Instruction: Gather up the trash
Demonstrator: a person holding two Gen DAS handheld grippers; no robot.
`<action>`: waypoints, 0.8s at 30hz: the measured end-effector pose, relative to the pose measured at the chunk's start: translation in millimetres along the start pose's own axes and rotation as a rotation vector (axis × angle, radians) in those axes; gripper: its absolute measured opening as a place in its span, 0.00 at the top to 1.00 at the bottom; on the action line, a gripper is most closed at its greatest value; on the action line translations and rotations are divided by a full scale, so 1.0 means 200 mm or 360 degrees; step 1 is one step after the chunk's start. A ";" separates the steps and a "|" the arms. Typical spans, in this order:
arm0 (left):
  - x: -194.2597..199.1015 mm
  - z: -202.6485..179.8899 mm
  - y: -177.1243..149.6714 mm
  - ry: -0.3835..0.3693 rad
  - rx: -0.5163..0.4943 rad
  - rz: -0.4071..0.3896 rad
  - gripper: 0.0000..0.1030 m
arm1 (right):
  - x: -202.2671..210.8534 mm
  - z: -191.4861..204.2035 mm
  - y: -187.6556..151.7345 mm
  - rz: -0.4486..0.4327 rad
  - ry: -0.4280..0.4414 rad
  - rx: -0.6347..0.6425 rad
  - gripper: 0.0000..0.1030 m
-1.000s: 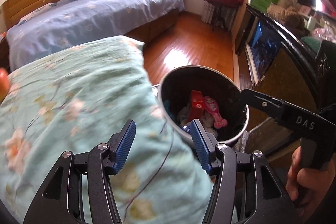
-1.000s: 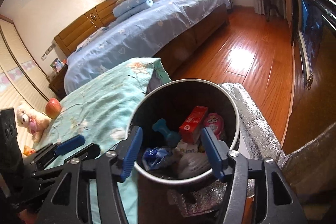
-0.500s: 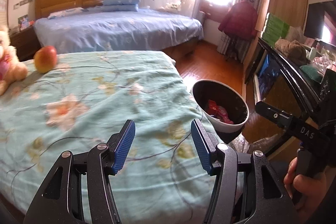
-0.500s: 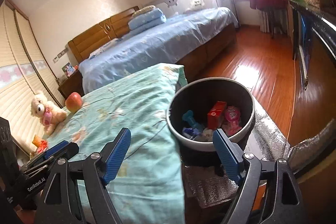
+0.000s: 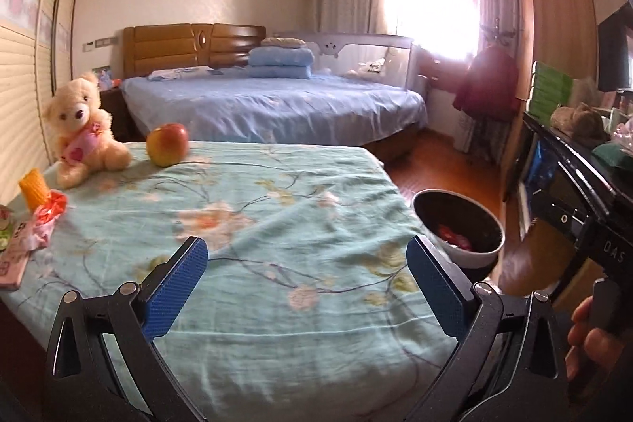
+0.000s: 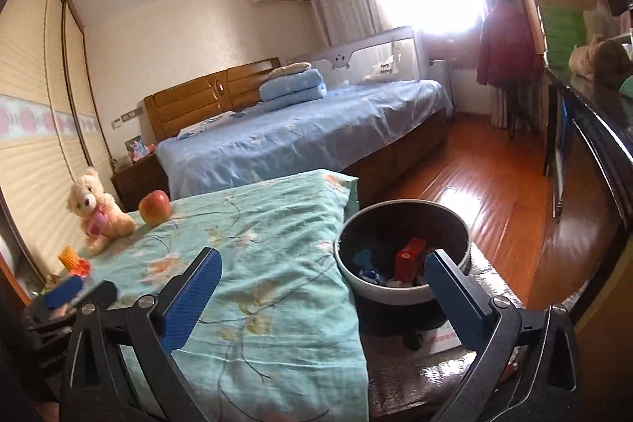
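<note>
In the left wrist view, the left gripper fills the bottom of the frame with its blue-padded jaws spread wide and nothing between them, over a surface covered by a teal floral-print quilt. At the right of centre sits a round dark trash bin with a pale rim, just beside the quilt's right edge, with red scraps inside. On the left edge of the frame lie a crumpled red and pink wrapper, an orange ridged cup and a flat pink packet. Further up sit a cream teddy bear and a red-and-yellow apple. In the right wrist view, the right gripper is likewise wide apart and empty at the bottom of the frame; the bin lies just above its right finger, holding a small red carton and blue bits. A bed with a blue sheet stands in the middle of the frame.
</note>
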State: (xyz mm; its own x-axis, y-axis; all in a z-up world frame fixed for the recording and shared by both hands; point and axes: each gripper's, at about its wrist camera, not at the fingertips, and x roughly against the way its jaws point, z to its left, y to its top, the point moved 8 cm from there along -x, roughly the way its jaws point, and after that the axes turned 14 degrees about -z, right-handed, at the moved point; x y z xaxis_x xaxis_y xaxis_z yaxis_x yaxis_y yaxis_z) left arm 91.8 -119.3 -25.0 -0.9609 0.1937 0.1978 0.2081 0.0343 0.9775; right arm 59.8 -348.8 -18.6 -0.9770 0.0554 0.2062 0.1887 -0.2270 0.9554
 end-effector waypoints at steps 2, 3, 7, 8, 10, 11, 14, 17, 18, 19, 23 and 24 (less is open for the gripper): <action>0.02 0.02 -0.01 0.0019 -0.0011 -0.0013 0.00 | 0.00 -0.01 -0.04 0.0003 -0.0010 0.0007 0.00; 0.03 0.02 -0.01 0.0029 -0.0021 -0.0023 0.00 | 0.00 -0.01 -0.05 0.0005 -0.0014 0.0011 0.00; 0.06 0.03 -0.01 0.0081 -0.0060 -0.0066 0.00 | 0.00 0.00 -0.10 0.0006 -0.0026 0.0034 0.00; 0.07 0.04 -0.01 0.0089 -0.0061 -0.0075 0.00 | 0.01 -0.01 -0.10 0.0002 -0.0027 0.0040 0.00; 0.08 0.05 0.00 0.0103 -0.0062 -0.0085 0.00 | 0.02 0.01 -0.10 -0.0018 -0.0023 0.0054 0.00; 0.08 0.05 0.00 0.0110 -0.0066 -0.0089 0.00 | 0.03 0.01 -0.10 -0.0029 -0.0018 0.0058 0.00; 0.10 0.05 0.01 0.0126 -0.0077 -0.0105 0.00 | 0.05 0.04 -0.10 -0.0055 -0.0003 0.0085 0.00; 0.11 0.05 0.01 0.0138 -0.0090 -0.0117 0.00 | 0.05 0.07 -0.09 -0.0067 0.0007 0.0108 0.00; 0.12 0.05 0.01 0.0139 -0.0091 -0.0121 0.00 | 0.05 0.07 -0.09 -0.0068 0.0012 0.0110 0.00; 0.13 0.05 0.01 0.0142 -0.0093 -0.0123 0.00 | 0.05 0.08 -0.09 -0.0068 0.0017 0.0112 0.00; 0.13 0.05 0.02 0.0154 -0.0107 -0.0134 0.00 | 0.05 0.08 -0.09 -0.0072 0.0017 0.0116 0.00; 0.13 0.05 0.02 0.0157 -0.0109 -0.0134 0.00 | 0.05 0.08 -0.09 -0.0072 0.0017 0.0116 0.00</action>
State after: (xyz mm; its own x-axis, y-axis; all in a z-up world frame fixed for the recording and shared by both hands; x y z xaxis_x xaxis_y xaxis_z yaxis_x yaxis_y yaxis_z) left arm 68.9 -103.8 -16.2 -0.9885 0.0954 0.1175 0.1160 -0.0213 0.9930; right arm 47.2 -328.0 -30.6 -0.9856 0.0533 0.1607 0.1509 -0.1532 0.9766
